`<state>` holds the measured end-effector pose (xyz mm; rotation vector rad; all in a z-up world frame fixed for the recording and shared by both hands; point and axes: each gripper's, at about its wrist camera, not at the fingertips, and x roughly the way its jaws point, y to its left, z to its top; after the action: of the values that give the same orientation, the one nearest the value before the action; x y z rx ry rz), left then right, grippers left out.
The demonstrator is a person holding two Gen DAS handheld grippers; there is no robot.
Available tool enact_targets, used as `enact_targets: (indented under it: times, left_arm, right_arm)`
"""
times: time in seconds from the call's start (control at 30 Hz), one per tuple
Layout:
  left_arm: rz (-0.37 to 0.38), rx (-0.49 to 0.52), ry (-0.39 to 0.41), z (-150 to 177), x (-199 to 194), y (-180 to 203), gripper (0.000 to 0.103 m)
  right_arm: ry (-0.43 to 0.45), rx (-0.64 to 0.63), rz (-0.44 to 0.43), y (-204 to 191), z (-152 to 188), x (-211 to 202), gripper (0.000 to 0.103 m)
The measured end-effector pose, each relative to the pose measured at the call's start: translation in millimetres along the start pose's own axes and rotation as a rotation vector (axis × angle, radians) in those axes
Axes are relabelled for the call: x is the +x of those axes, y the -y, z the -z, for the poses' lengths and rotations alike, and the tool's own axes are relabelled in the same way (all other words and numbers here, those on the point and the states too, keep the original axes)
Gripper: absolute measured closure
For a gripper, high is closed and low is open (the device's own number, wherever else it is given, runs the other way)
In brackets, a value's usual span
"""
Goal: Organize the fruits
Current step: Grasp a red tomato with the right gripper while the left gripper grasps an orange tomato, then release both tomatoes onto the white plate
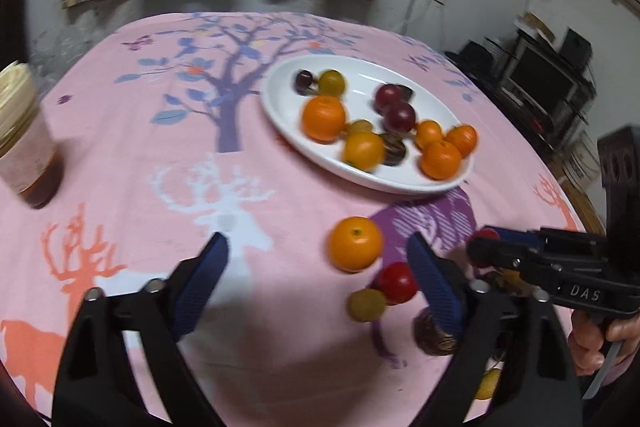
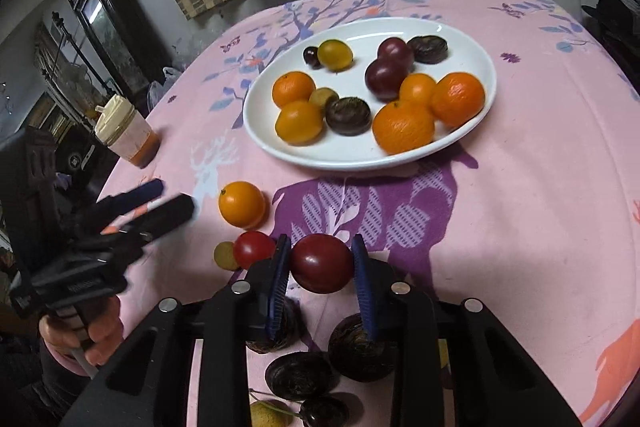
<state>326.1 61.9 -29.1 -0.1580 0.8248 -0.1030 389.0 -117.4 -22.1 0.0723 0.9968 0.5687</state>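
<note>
A white oval plate holds several oranges, plums, chestnuts and small fruits. My right gripper is shut on a dark red plum just above the pink tablecloth, near side of the plate. In the left wrist view it comes in from the right. My left gripper is open and empty, above the cloth; it shows at left in the right wrist view. A loose orange, a red tomato and a yellow-green fruit lie between the grippers.
A jar with a cream lid and brown contents stands at the table's left. Several dark chestnuts and a small yellow fruit lie under my right gripper. A chestnut lies by my left gripper's right finger.
</note>
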Motion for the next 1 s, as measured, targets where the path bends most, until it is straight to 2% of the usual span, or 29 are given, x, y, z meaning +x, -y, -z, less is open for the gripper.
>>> enact_targets:
  times: [0.1,0.47,0.57,0.7,0.8,0.87,1.0]
  left_arm:
    - [-0.006,0.040,-0.036,-2,16,14,0.036]
    - [-0.003,0.021,-0.103,-2,43,20,0.056]
    - [0.000,0.022,-0.120,1,49,22,0.065]
    - [-0.009,0.016,-0.097,4,43,20,0.066]
    - [0.010,-0.012,-0.052,0,24,17,0.066]
    - [0.029,-0.008,-0.013,-11,12,18,0.066]
    - [0.028,0.035,0.025,-55,14,26,0.066]
  right_arm:
    - [0.008,0.001,0.001,1,-1,-3,0.072]
    - [0.041,-0.011,0.004,0,-1,-14,0.072]
    - [0.047,-0.012,0.012,0,0,-16,0.072]
    - [0.049,-0.013,0.010,1,0,-16,0.072]
    - [0.056,-0.017,-0.006,1,2,-18,0.072]
    - [0.100,-0.034,-0.033,-2,-1,-23,0.072]
    - [0.233,-0.045,-0.011,-1,-24,-36,0.072]
